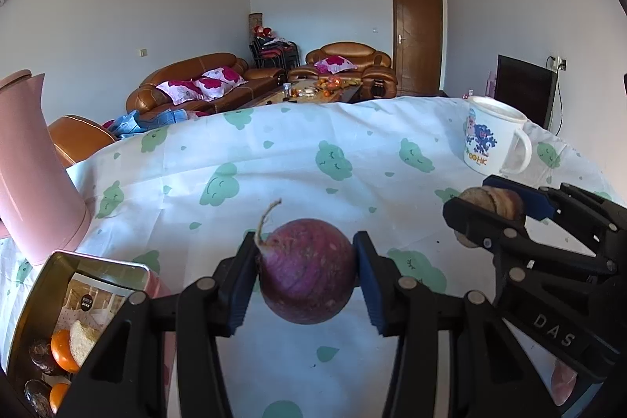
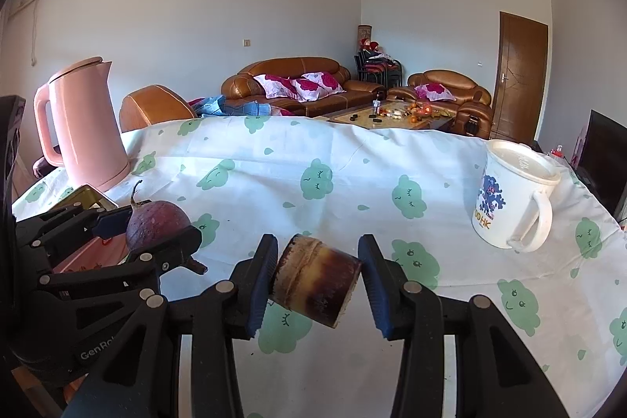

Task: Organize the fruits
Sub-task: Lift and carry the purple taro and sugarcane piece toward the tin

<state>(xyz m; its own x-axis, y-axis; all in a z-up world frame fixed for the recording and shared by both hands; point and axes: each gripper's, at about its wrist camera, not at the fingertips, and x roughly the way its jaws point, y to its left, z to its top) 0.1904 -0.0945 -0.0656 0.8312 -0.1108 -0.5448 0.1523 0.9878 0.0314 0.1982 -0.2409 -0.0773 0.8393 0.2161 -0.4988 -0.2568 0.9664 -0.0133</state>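
Black plastic jaws fill the foreground of both wrist views, each gripper carrying something above the worktop [image 2: 352, 159], which is draped in a white cloth printed with green cloud faces. On that cloth the tall pink electric kettle [image 2: 84, 122] stands at the far left, and the white lidded mug with a blue cartoon print [image 2: 513, 194] sits well apart on the right. Just below the kettle lies the open gold-rimmed tin box [image 1: 39, 296], already holding at least two orange fruits [image 1: 62, 349] and some dark round pieces, so sorting seems partly done. The left gripper [image 1: 307, 271] has its jaws partly closed, pads pressing both sides of a round purple-red fruit with a dry curled stem [image 1: 307, 271], lifted off the cloth near the tin. The right gripper [image 2: 318, 281] is likewise narrowed onto a short brown cylindrical chunk with pale cut ends [image 2: 318, 281], tilted in mid-air. Both items are probably bound for the tin; neither has been placed yet.
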